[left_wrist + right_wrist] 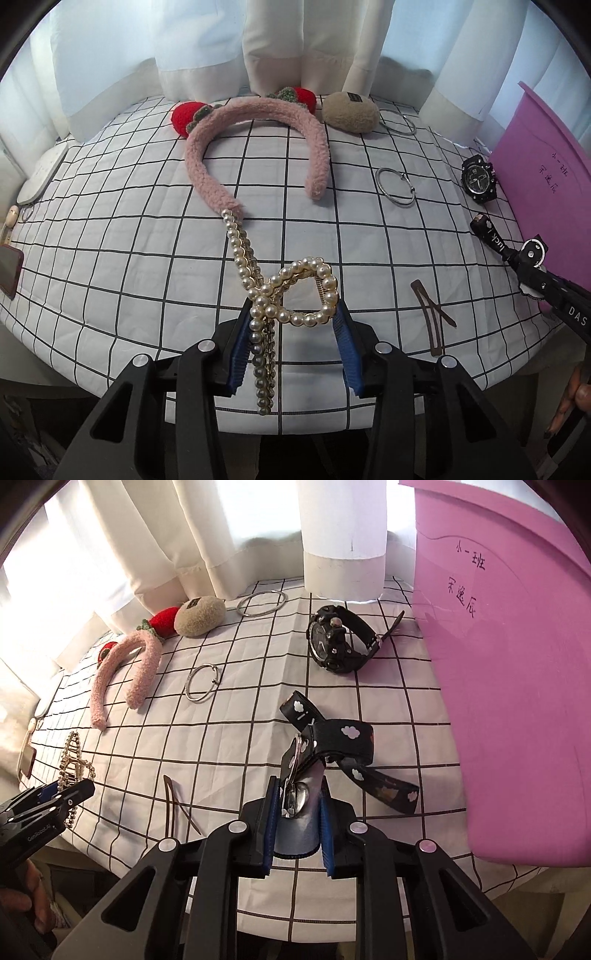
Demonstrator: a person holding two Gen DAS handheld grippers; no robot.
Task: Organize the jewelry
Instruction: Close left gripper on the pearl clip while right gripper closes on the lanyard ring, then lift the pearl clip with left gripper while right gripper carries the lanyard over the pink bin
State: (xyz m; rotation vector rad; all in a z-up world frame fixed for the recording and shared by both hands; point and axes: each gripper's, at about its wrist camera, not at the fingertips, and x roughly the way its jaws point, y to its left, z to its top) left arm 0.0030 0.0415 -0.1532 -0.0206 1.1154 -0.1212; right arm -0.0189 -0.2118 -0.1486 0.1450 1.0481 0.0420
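My left gripper [291,317] is shut on a pearl hair claw [295,291]. Its blue pads press the looped end, and the long pearl teeth hang above the checked cloth [147,258]. My right gripper [298,797] is shut on the metal clasp end of a black cloud-print strap [343,734], whose tail trails onto the cloth. The right wrist view shows the left gripper [74,790] with the pearl hair claw [72,760] at the lower left. In the left wrist view the right gripper [532,258] holds the strap [493,240] at the right edge.
On the cloth lie a pink fluffy headband [207,147], a beige plush clip [351,110], two silver bangles [396,185] [400,123], a black watch [332,642] and a brown snap clip [430,317]. A purple container [517,701] stands at the right. Curtains hang behind.
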